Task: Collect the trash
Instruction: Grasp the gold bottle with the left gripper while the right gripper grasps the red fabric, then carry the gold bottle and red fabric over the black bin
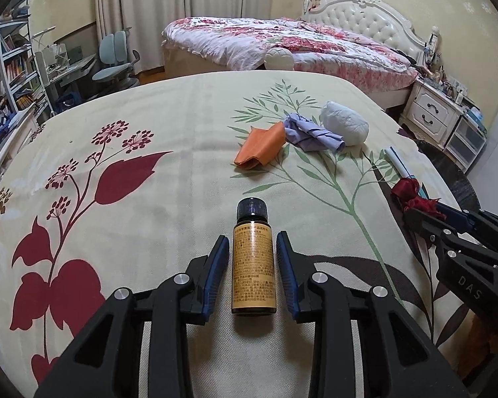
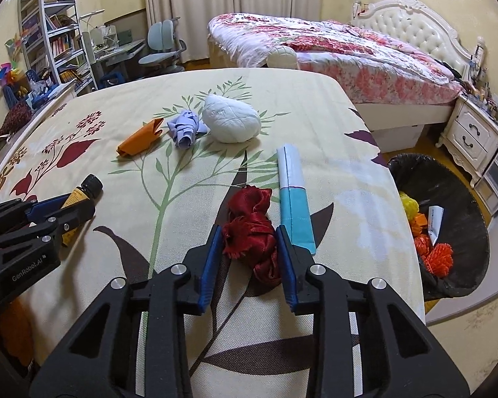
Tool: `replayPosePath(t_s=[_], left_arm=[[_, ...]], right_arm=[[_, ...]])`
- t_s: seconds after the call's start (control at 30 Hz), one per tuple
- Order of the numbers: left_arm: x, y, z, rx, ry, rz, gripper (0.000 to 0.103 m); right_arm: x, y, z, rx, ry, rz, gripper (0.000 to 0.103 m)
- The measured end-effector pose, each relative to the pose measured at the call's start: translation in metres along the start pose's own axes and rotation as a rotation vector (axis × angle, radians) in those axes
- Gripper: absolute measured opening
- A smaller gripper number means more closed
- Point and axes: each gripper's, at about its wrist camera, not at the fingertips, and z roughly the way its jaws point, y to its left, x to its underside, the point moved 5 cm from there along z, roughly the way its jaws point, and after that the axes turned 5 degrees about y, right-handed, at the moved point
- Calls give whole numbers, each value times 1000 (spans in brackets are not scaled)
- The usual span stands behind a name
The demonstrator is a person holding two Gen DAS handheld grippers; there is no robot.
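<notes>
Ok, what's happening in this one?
A person is clearing trash off a floral-covered table with two grippers. The left gripper straddles a small brown bottle, pads beside it, not clearly pressing. The right gripper closes around a red ribbon wad. A partly filled black bin sits beside the table.

bottles: one brown bottle is counted
red ribbon bundles: one
orange paper pieces: one
purple crumpled pieces: one
white wads: one
white-teal packets: one
trash bins: one
beds: one
desk chairs: one
</notes>
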Motion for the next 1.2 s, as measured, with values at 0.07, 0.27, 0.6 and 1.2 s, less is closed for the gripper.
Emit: replayPosePath(t_s=[0.07,0.27,0.6,1.2], left_arm=[[0,1,-2,-3,-8,-6,44],[4,3,-4,-9,0,-10,44],[5,-1,-12,-16,-39,7,27],[-29,-64,-35,87,-151,55,27]], right_arm=[[0,0,-2,-1,-5,2,31],[-2,-3,-6,-7,-20,14,31],[-4,-10,-16,-18,-48,45,31],[-18,-73,-63,69,-163,148,31]])
